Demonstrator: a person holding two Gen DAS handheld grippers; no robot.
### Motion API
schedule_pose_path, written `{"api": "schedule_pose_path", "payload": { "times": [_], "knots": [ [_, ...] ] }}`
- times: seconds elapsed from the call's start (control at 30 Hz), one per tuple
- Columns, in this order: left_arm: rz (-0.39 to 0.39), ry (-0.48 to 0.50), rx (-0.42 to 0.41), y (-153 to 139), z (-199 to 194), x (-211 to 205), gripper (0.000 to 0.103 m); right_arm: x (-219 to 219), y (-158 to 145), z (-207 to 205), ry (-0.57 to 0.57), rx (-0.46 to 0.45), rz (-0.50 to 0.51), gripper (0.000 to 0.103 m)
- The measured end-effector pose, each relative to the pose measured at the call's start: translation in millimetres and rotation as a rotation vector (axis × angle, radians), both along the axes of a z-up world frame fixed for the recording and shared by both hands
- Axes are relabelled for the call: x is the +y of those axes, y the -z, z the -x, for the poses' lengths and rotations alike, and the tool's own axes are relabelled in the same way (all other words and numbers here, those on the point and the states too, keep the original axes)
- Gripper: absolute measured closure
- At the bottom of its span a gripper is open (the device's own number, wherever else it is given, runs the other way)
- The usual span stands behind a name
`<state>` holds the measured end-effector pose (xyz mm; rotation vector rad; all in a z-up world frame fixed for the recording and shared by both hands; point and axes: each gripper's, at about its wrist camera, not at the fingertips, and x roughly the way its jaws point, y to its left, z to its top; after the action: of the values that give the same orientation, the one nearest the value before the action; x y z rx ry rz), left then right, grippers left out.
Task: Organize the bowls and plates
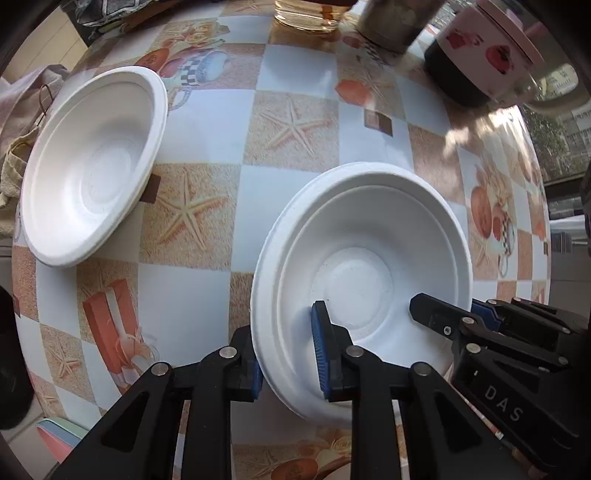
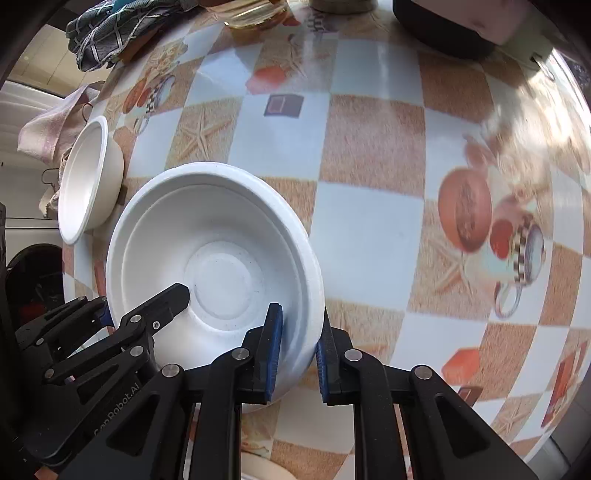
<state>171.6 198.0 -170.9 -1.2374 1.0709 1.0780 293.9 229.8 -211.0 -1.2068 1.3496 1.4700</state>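
Both tongs are clenched on the same white bowl (image 1: 360, 291), one on each side of its rim. Left gripper (image 1: 286, 354): one blue pad inside the wall, the other outside, rim pinched between. Right gripper (image 2: 297, 354): same arrangement on the opposite edge. Each gripper shows in the other's view, reaching into the bowl from the side.

The bowl sits on the table (image 1: 207, 125), directly under the tongs, upright. It looks like two nested rims, but I can't tell for sure whether it's one bowl or a stack.

Second bowl (image 1: 92, 166) sits beyond and to the left of the left tongs, well apart, at the table's edge and tilted in the fisheye. Crumpled cloth (image 1: 22, 110) lies just past it, off the edge.

Far side of the table: glass jar (image 1: 310, 14), dark container (image 1: 395, 26), pink-white floral pot (image 1: 480, 55), all cut off by the frame. Patterned cloth (image 2: 114, 29) at far left.

Readable: "DAS" on the right gripper body, "Robot.AI" on the left, leading letters unclear.
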Motion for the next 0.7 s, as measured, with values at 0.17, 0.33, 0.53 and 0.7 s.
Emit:
{"api": "schedule_pose_path", "payload": {
  "times": [0.17,0.33,0.53,0.7],
  "knots": [
    [-0.012,0.098,0.031,0,-16,-34,0.076,-40,9,-6,0.035,0.021,0.034,0.085],
    [0.005,0.143,0.017,-2,-20,-61,0.075,-52,15,-12,0.092,0.028,0.051,0.085],
    [-0.038,0.177,0.025,-30,-20,-54,0.075,-57,1,-15,0.100,0.037,0.019,0.084],
    [-0.072,0.213,0.018,-64,-12,-75,0.075,-54,-11,-31,0.132,0.047,-0.005,0.084]
  ]
}}
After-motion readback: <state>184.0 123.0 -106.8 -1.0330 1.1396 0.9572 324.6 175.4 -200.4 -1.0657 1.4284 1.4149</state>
